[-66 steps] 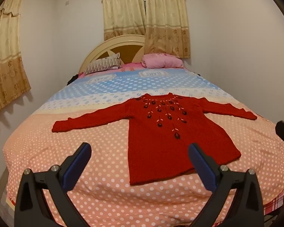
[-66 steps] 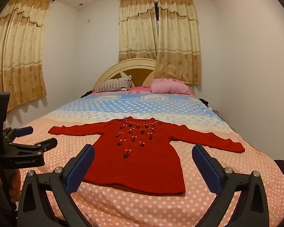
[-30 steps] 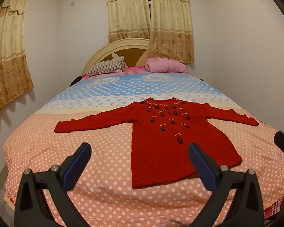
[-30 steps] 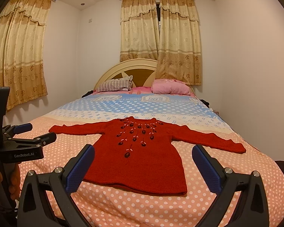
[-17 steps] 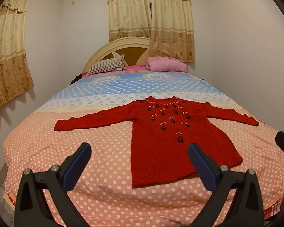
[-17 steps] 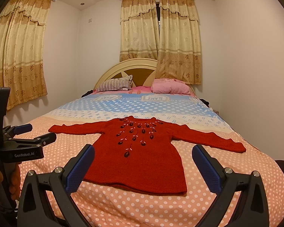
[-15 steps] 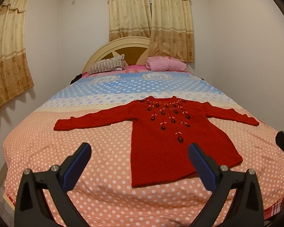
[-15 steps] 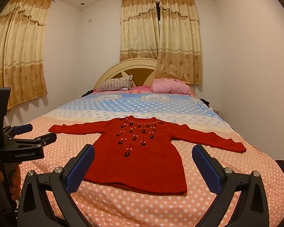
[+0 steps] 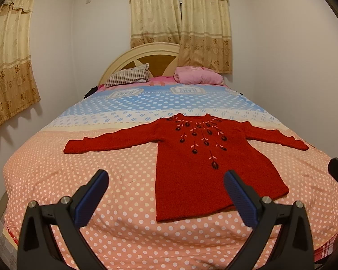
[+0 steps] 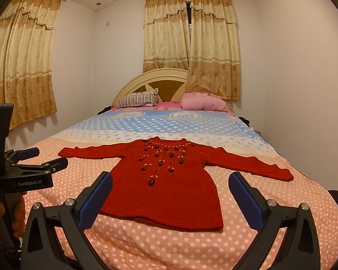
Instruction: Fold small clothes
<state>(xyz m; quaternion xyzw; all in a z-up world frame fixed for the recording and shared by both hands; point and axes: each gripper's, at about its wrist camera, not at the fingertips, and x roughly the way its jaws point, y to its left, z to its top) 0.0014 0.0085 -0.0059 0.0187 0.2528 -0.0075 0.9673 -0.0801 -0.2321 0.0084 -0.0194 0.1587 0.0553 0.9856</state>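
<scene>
A small red knitted sweater (image 9: 200, 164) with dark flower embroidery on the chest lies flat and face up on the bed, both sleeves spread out; it also shows in the right wrist view (image 10: 169, 184). My left gripper (image 9: 165, 180) is open and empty, held above the bed's foot end, short of the sweater's hem. My right gripper (image 10: 170, 182) is open and empty, also back from the hem. The left gripper shows from the side in the right wrist view (image 10: 36, 157), to the left of the sweater.
The bed (image 9: 56, 175) has a pink polka-dot cover, blue farther back. A striped pillow (image 9: 128, 76) and a pink pillow (image 9: 198, 78) lie at the headboard. White walls stand close on both sides, with curtains (image 10: 22, 67) on the left and behind.
Both views have shifted only slightly over the last two seconds. The sweater lies as before and both grippers stay open.
</scene>
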